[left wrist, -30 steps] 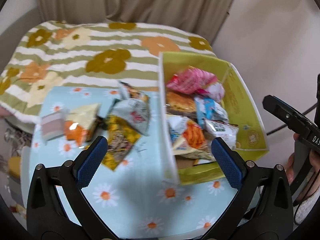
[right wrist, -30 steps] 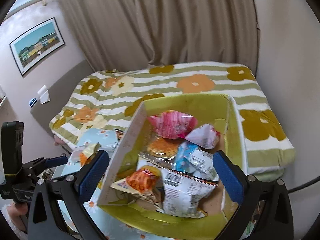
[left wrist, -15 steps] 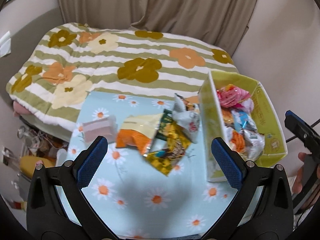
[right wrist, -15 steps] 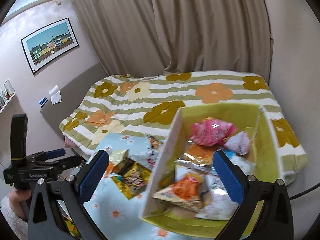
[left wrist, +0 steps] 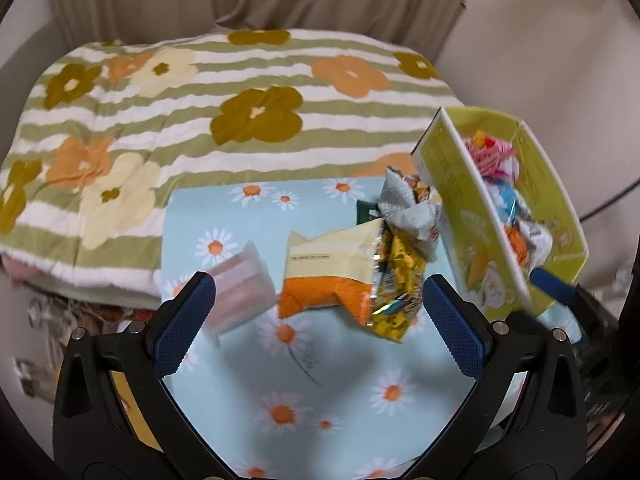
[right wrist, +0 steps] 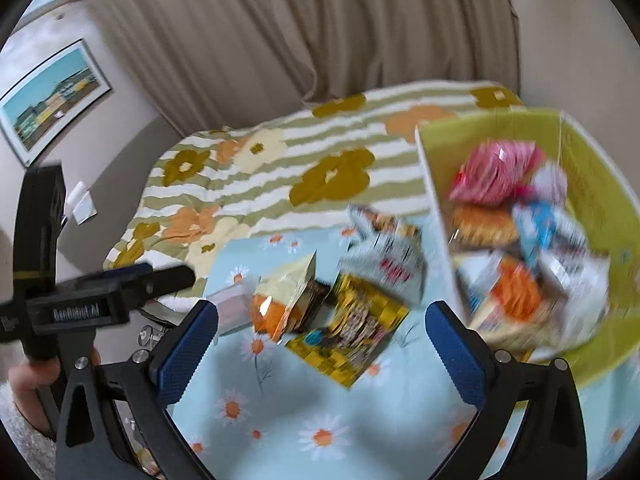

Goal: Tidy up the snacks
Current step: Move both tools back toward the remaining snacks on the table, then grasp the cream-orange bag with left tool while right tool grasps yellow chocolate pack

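Loose snack packs lie on the daisy-print table (left wrist: 280,380): a cream-and-orange bag (left wrist: 328,268) (right wrist: 280,304), a yellow pack (left wrist: 396,292) (right wrist: 348,332), a grey-white bag (left wrist: 412,216) (right wrist: 384,260) and a pale pink box (left wrist: 236,292). To their right stands a yellow-green box (left wrist: 460,204) (right wrist: 600,200) holding several snack packs. My left gripper (left wrist: 316,312) hangs open above the cream-and-orange bag with nothing between its fingers. My right gripper (right wrist: 320,340) is open too, above the yellow pack. The left gripper's body (right wrist: 92,300) shows at the left of the right wrist view.
A bed with a striped flower blanket (left wrist: 200,120) lies right behind the table. Curtains (right wrist: 320,40) hang at the back, and a framed picture (right wrist: 48,100) is on the left wall. Clutter sits on the floor left of the table. A hand (right wrist: 28,380) holds the left gripper.
Both grippers have swung left, away from the yellow-green box and over the loose packs on the table. Both stay open and empty.
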{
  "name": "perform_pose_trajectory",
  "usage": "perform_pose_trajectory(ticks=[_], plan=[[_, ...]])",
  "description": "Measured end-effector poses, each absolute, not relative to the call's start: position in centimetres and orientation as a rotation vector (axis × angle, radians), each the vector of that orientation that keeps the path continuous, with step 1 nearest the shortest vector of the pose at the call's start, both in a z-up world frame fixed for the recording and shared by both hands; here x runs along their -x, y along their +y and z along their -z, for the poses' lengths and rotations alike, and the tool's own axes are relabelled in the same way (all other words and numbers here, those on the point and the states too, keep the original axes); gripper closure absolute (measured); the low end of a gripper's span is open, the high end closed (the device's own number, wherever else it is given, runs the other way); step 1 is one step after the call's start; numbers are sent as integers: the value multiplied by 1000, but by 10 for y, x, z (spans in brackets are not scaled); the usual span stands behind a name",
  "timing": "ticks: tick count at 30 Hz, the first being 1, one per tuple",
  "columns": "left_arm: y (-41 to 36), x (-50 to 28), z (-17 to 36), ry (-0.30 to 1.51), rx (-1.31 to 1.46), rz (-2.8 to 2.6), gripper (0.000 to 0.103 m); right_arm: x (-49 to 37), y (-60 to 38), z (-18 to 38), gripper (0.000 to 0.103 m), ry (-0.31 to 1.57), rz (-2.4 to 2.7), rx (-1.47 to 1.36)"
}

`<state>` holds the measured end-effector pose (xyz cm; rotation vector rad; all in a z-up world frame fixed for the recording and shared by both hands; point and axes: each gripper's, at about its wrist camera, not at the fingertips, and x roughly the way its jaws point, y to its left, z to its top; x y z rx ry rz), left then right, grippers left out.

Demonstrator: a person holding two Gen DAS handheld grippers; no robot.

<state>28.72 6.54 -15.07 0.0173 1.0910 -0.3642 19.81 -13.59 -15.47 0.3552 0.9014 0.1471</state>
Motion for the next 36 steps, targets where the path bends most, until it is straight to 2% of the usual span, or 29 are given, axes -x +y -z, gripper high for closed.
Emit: perform_pose_trajectory(ticks=[5, 16, 31, 33, 35, 36], plan=[[58, -311, 170, 1144, -97, 473, 0, -189, -117, 186, 0, 954, -47, -463], [15, -330, 218, 1234, -176, 608, 0, -181, -130, 243, 0, 907, 152, -658], [-4, -345, 276, 1325, -238, 565, 0, -190, -133, 278, 0, 849, 217, -788], [-3, -348, 280, 1334, -241, 556, 2, -193, -131, 277, 0, 847, 223, -781], [-3, -349, 285, 1346, -252, 547, 10, -195, -127, 277, 0, 846, 227, -774], [-2, -350, 287, 1353, -249, 549, 10, -196, -126, 277, 0, 847, 227, -772]])
